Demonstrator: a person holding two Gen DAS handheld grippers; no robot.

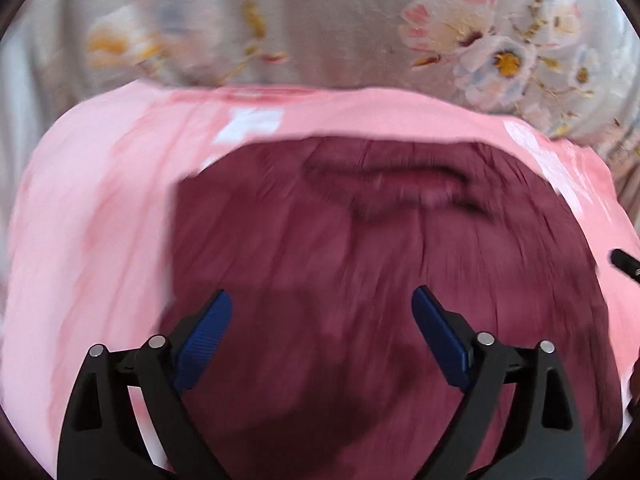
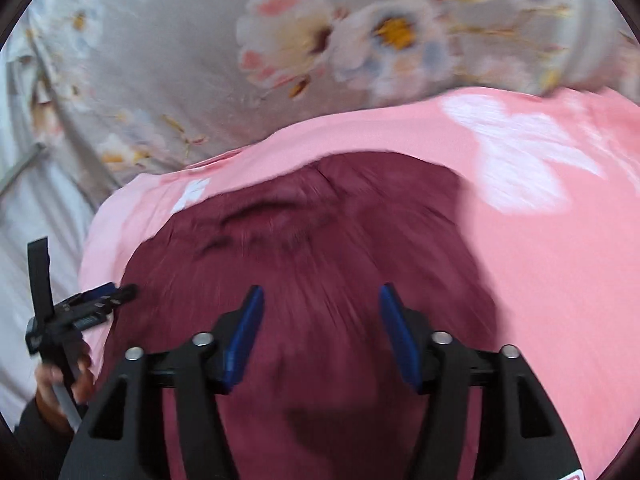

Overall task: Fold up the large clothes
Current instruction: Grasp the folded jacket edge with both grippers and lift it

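The grey floral-printed bed sheet (image 1: 320, 20) filled the far part of both views, and on it lay a pink cloth with white blotches (image 1: 92, 220) carrying the dark maroon crinkled garment (image 1: 360, 260), which sat roughly in the middle of the pink cloth with a dark neckline-like crease toward its far edge. Both frames were smeared, so the garment's type, sleeves and hems could only be guessed at, and its near edge was cut off behind the tool frames. The left tool (image 1: 322, 340) hung released over the maroon fabric, blue pads wide apart and holding nothing; the right tool (image 2: 322, 332) was likewise spread and empty. The likely slip was a pinch that caught the pink cloth along with the garment, dragging both, or a grab at one layer only, leaving a crooked fold.
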